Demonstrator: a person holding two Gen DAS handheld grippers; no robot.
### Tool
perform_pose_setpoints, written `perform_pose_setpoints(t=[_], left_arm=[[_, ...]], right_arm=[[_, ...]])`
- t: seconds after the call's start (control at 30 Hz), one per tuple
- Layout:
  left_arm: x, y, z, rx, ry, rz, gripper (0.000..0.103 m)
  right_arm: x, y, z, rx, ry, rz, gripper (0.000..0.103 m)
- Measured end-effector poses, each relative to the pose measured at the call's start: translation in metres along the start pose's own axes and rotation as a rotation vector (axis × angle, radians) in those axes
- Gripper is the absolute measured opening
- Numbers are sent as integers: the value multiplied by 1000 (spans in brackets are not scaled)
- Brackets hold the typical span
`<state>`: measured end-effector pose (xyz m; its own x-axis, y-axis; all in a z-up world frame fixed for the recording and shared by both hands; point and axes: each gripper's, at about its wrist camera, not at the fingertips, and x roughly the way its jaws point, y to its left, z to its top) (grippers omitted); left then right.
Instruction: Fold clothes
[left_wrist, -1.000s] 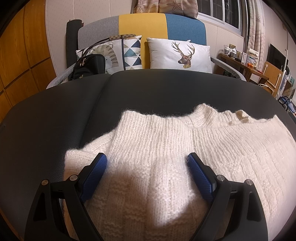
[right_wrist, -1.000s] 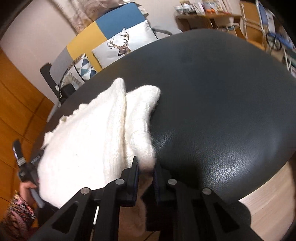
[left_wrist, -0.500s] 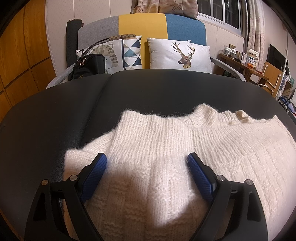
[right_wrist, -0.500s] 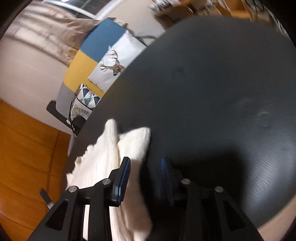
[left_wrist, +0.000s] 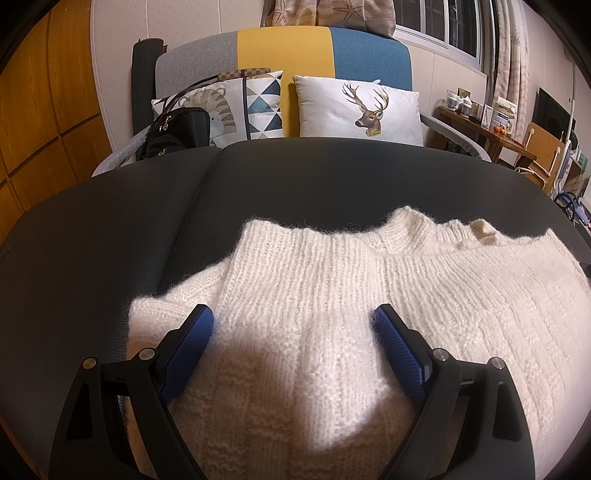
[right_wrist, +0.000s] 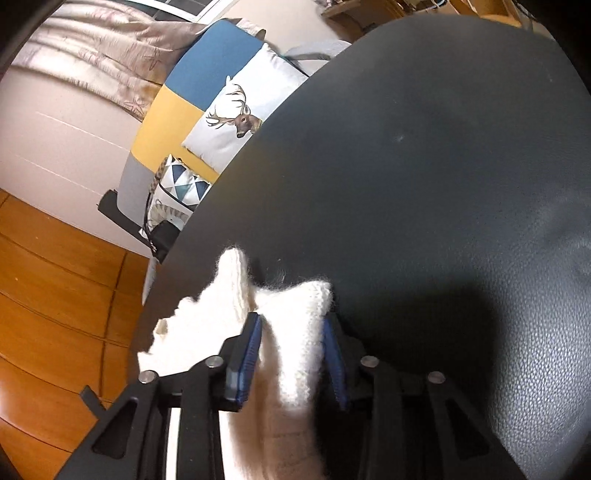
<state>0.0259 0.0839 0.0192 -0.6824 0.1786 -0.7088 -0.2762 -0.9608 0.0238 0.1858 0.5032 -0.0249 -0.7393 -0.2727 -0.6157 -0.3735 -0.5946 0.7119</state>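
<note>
White sweater (left_wrist: 369, 314) on black leather table (left_wrist: 332, 177); left gripper (left_wrist: 293, 323) released, right gripper (right_wrist: 293, 332) closing around its sleeve.

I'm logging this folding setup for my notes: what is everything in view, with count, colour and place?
sweater: one, cream knit, on the table
table: one, black, in front of the sofa
sofa: one, grey, yellow and blue, behind the table
cushions: two, white with prints, on the sofa
bag: one, black, on the sofa's left end
left hand-held gripper: blue pads, open over the sweater
right hand-held gripper: blue pads, either side of a sweater fold, jaws just closing
</note>
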Motion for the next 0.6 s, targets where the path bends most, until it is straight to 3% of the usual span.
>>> perform_pose_setpoints(t=[0.33,0.6], left_arm=[[1,0,0,1,0,0,90],[1,1,-1,3,0,1,90]], right_arm=[[-13,15,8,-94,-74,-55,14],[0,21,16,-139,-56,-143,13]])
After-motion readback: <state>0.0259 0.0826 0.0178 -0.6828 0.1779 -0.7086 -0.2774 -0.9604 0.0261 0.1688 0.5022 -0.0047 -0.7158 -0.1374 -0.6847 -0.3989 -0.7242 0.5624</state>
